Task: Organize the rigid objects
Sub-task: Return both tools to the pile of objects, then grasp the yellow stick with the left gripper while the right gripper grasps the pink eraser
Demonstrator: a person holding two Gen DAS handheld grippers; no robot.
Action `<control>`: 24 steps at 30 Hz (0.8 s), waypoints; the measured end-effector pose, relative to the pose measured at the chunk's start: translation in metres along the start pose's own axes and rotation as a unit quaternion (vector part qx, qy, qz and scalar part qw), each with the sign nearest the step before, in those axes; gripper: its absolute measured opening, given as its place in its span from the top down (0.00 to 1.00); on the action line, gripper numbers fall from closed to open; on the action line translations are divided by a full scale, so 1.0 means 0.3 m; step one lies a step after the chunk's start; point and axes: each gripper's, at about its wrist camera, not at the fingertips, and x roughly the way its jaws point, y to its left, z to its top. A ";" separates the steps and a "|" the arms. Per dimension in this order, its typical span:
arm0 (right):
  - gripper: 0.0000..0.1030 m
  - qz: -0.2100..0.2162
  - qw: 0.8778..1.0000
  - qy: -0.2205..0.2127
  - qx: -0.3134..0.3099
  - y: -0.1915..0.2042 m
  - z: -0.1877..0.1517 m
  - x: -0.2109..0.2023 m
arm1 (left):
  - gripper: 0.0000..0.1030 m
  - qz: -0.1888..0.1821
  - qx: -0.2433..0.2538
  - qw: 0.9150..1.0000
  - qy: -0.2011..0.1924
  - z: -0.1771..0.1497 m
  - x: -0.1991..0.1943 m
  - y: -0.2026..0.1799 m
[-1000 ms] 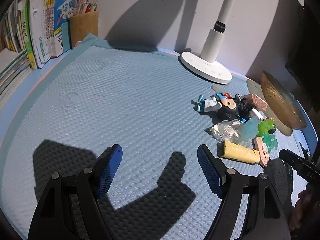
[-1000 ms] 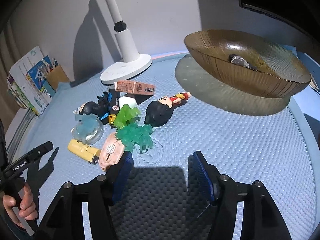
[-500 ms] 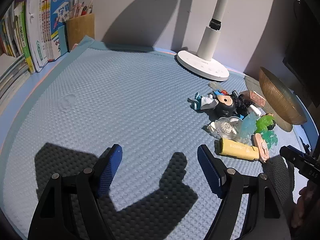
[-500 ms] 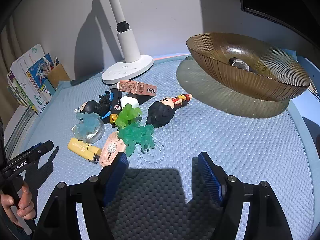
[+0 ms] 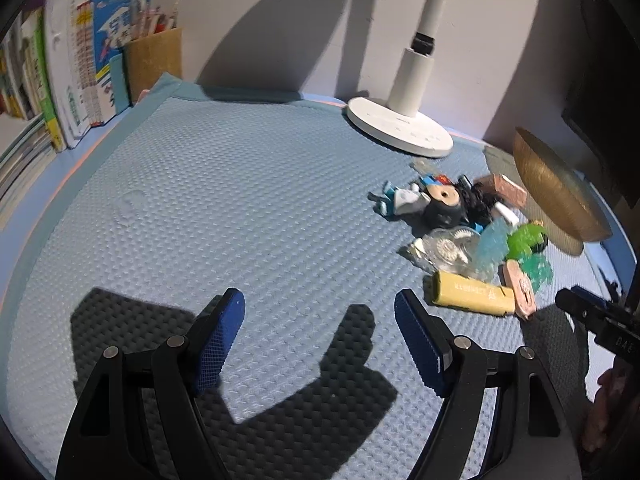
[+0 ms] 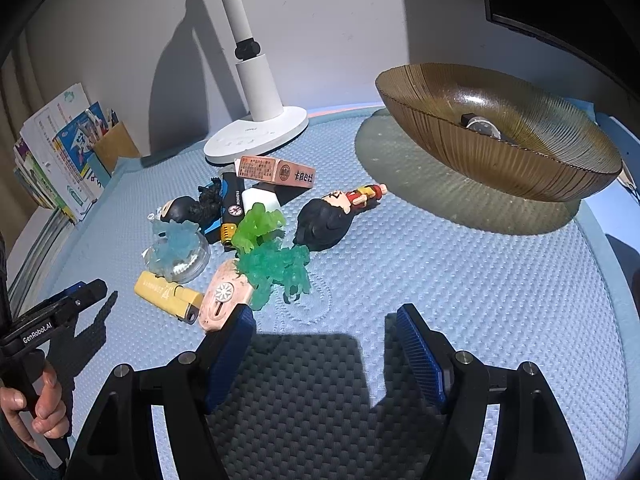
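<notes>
Right claw (image 6: 324, 342): empty, jaws just widened; toy pile (image 6: 256, 232) ahead-left, likely bound for bowl (image 6: 496, 160) ahead-right.

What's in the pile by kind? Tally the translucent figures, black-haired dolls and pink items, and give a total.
Translucent figures: 3 (blue, light green, teal)
Black-haired dolls: 2 (larger, smaller)
Pink items: 2 (box, flat gadget)
Total: 7

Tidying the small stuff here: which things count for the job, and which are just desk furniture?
For the job:
yellow lighter
pink lighter
green figures
black-haired doll
pink box
brown bowl, one item already inside

Just there:
lamp base
books
pen holder
</notes>
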 end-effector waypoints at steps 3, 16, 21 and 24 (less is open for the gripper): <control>0.30 0.012 1.000 0.008 0.000 0.007 0.000 0.001 | 0.26 -0.010 0.035 0.999 0.016 0.011 0.011 -0.048; 0.51 -0.029 0.996 0.051 -0.064 0.263 0.003 0.085 | 0.26 -0.130 0.091 0.985 0.074 0.089 0.114 -0.188; 0.69 -0.032 0.997 0.041 -0.061 0.230 0.008 0.071 | 0.28 -0.174 0.103 0.976 0.081 0.069 0.108 -0.228; 0.70 -0.025 0.997 0.040 -0.059 0.195 -0.010 0.041 | 0.28 -0.204 0.117 0.967 0.093 0.043 0.094 -0.259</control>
